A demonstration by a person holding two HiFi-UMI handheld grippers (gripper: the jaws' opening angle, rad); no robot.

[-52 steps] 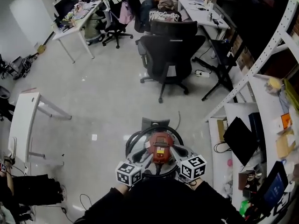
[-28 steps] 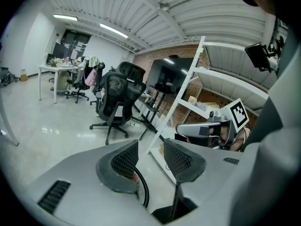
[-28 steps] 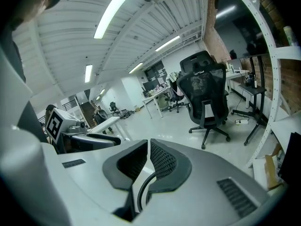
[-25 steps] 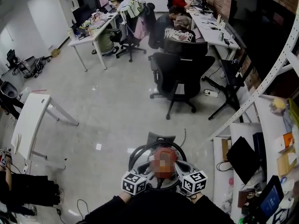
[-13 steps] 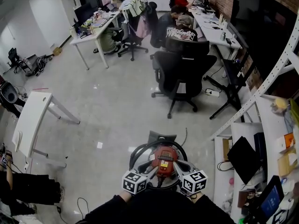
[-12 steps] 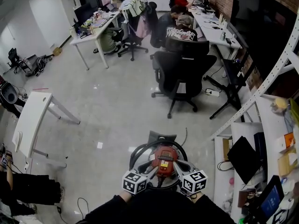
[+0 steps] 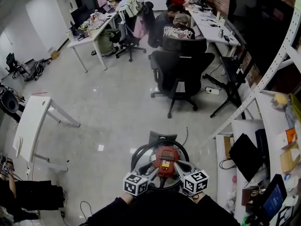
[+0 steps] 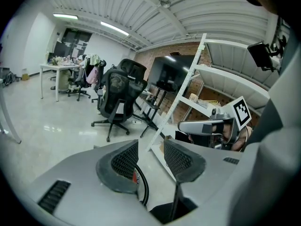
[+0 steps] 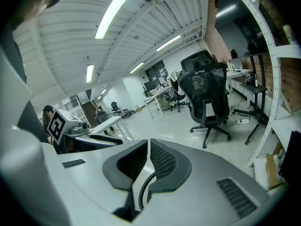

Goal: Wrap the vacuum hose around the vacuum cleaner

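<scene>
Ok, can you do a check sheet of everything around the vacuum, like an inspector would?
Surface: pale shiny floor.
Job's things: red vacuum cleaner on the floor; black hose looped round it.
Clutter: boxes and a dark flat thing on the metal shelving.
Grippers: left gripper jaws apart, nothing pinched; right gripper jaws together.
Cables: power strip on the floor by a desk; loose cable at bottom left.
Surroundings: black office chair, people seated at desks, white table.
</scene>
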